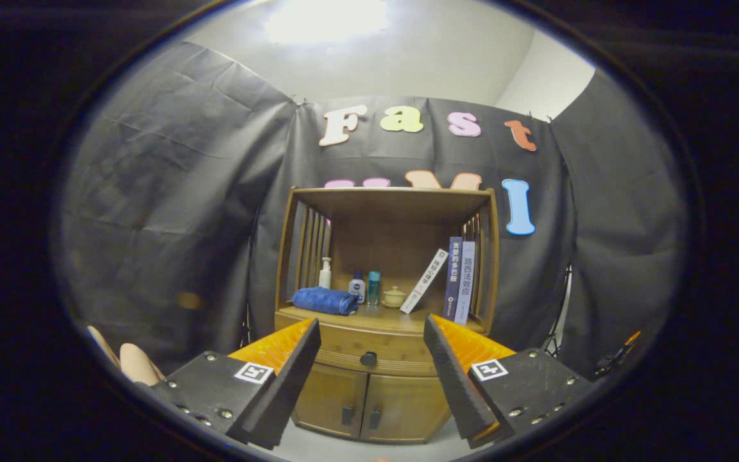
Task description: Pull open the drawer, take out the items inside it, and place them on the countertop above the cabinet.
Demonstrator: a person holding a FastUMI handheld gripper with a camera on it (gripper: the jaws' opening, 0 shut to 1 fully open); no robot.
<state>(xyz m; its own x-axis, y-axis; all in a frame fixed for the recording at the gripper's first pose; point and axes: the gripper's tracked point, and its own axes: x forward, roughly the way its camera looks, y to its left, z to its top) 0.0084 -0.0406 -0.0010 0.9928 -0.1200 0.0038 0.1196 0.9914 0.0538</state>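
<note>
Jaws wide apart on gripper [369,369], framing small dark knob [368,359] of closed drawer [369,346] well ahead under crowded countertop [376,312], risking slip off knob if closed off-centre, or toppling leaning book [423,282]

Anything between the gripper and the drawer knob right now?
Nothing visible. The gripper is open, and the knob shows in the gap between its fingers, beyond them, on the closed drawer. The towel and bottles sit above, on the countertop.
</note>
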